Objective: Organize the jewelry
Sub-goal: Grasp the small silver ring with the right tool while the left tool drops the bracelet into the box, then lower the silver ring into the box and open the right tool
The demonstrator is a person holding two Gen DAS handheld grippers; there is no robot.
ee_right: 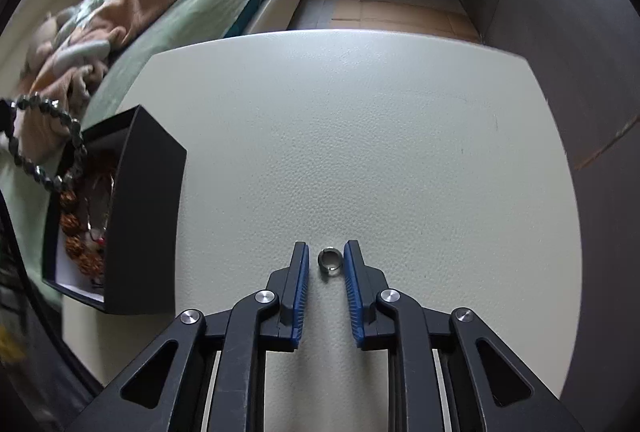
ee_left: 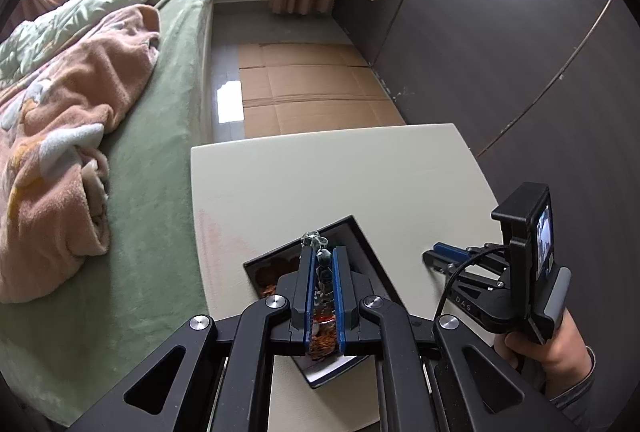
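My left gripper (ee_left: 323,252) is shut on a dark green bead bracelet (ee_left: 322,264) and holds it above the open black jewelry box (ee_left: 360,232). The bracelet also shows in the right wrist view (ee_right: 52,139), hanging over the box (ee_right: 148,216). Brown bead jewelry (ee_right: 80,228) lies inside the box. My right gripper (ee_right: 326,252) is open, low over the white table, with a small silver ring (ee_right: 330,259) lying between its fingertips. The right gripper also shows in the left wrist view (ee_left: 434,258), to the right of the box.
The white table (ee_right: 360,131) stands beside a bed with a green sheet (ee_left: 160,171) and a pink blanket (ee_left: 72,103). A dark wall (ee_left: 500,31) runs on the right. Flat cardboard (ee_left: 312,87) lies on the floor beyond the table.
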